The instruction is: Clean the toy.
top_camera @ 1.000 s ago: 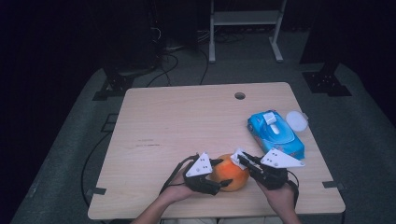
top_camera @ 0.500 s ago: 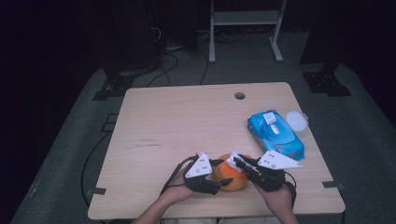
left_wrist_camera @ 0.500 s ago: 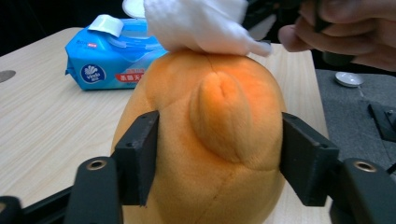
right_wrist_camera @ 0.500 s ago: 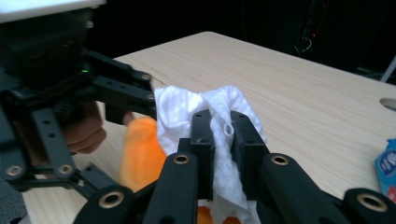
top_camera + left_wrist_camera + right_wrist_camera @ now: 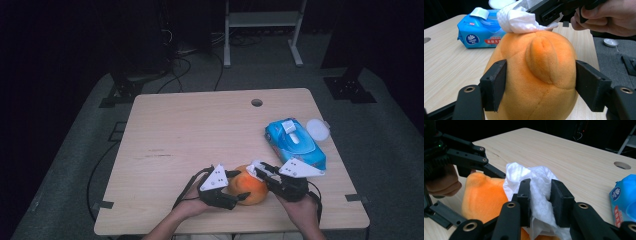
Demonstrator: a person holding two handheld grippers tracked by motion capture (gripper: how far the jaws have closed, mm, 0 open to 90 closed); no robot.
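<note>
Left gripper view showed the left gripper (image 5: 541, 85) clamping the orange plush toy (image 5: 534, 82) steady while the right gripper (image 5: 540, 202), pinching a white wipe (image 5: 536, 182), pressed it on top. Wiping looked underway, with most of the toy's surface likely still uncleaned.

Surface: light wooden table (image 5: 190, 135), round cable hole (image 5: 257, 102)
Lying on it: orange plush toy (image 5: 248, 184), blue wet-wipes pack (image 5: 296, 143)

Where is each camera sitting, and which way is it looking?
High view: above the person's side, looking forward and down on the table; forearms, both hands, left hand-held gripper and right hand-held gripper show.
Left gripper view: rides that gripper, looking along its jaws at the orange plush toy; the other hand shows.
Right gripper view: looks along its jaws at the white wipe.
All share the toy and the blue wipes pack.
</note>
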